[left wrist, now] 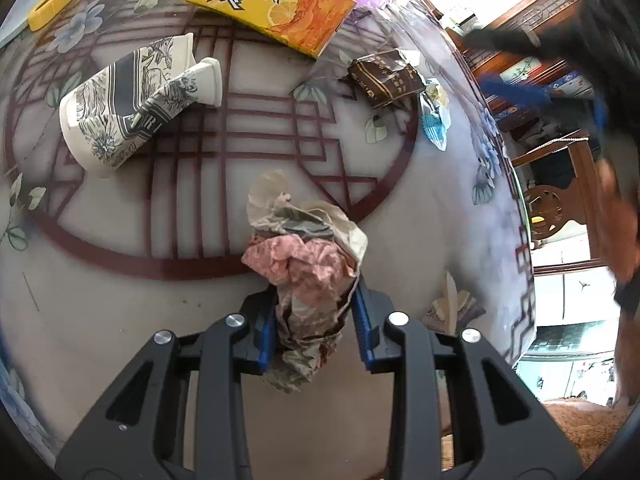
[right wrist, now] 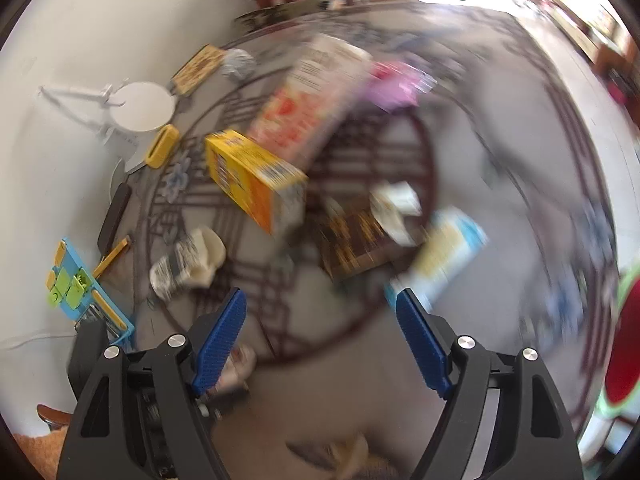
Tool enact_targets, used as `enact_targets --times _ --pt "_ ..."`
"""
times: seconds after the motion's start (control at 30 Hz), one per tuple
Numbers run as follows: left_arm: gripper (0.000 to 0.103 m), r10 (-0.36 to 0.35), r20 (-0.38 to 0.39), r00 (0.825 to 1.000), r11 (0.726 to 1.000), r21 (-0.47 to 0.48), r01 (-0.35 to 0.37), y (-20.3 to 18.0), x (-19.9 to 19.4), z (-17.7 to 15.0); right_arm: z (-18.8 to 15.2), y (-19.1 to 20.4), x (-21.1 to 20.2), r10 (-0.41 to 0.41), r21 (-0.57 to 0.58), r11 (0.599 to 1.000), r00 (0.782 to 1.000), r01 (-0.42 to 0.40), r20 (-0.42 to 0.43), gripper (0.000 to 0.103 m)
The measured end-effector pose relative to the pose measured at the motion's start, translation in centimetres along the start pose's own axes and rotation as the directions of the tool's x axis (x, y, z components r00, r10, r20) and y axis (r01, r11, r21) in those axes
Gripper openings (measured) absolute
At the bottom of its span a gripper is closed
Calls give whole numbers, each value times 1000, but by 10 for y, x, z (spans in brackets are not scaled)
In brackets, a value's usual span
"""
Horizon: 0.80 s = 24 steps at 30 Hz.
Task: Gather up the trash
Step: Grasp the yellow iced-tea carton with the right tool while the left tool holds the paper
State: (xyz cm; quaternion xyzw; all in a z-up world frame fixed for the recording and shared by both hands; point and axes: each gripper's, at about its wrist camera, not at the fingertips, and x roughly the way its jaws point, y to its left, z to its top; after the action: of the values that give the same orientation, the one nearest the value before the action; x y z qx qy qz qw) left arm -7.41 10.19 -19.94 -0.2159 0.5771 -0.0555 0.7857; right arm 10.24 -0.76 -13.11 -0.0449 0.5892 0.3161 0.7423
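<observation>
Left wrist view: the left gripper [left wrist: 314,322] has its blue pads pressed on a crumpled paper wrapper [left wrist: 308,264] — pink and beige, bulging out ahead of the narrowed jaws above the patterned table [left wrist: 400,240]. Further out, at 10 o'clock from the wrapper, a crushed paper cup [left wrist: 132,104] with a grey floral print lies on its side; at 12 o'clock sits a yellow iced-tea carton [left wrist: 272,0]; at 1 o'clock a brown snack packet [left wrist: 386,76] lies with a blue-and-white wrapper [left wrist: 436,120] just beside it. A yellow clip-like piece [left wrist: 54,4] lies at the far 10 o'clock edge. Right wrist view, heavily blurred: the right gripper [right wrist: 320,328] stands wide apart with nothing between its pads — the yellow carton [right wrist: 252,184] is at 11 o'clock from it, the paper cup [right wrist: 188,260] at 10 o'clock.
</observation>
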Motion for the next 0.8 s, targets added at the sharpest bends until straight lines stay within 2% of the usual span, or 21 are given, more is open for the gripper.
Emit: enact_targets --times 0.17,0.3,0.47,0.6,0.63,0.67,0.73,0.8 --pt "33 -28 8 1000 999 -25 28 6 0 0 46 31 33 -17 -121 993 999 12 -45 76" --pt "40 -37 25 999 998 -42 38 12 -3 2 75 54 65 -31 -214 977 995 10 -95 76" --pt "49 -67 53 996 992 -102 72 27 -9 3 95 63 103 -56 -264 964 985 12 -162 76" --pt "50 -88 61 994 987 -126 95 30 -10 2 92 64 127 -27 -274 961 967 -45 -253 75" --pt "50 -92 62 994 987 -126 99 30 -10 2 89 66 130 -24 -284 957 964 -54 -265 67" --pt "50 -94 60 994 987 -124 101 29 -9 3 85 67 132 -24 -297 953 961 -62 -276 49" --pt "50 -91 57 994 989 -114 97 26 -8 4 78 67 132 7 -285 954 958 -93 -288 37" --pt "48 -84 52 995 991 -102 89 24 -7 5 71 65 124 24 -275 956 964 -99 -264 37"
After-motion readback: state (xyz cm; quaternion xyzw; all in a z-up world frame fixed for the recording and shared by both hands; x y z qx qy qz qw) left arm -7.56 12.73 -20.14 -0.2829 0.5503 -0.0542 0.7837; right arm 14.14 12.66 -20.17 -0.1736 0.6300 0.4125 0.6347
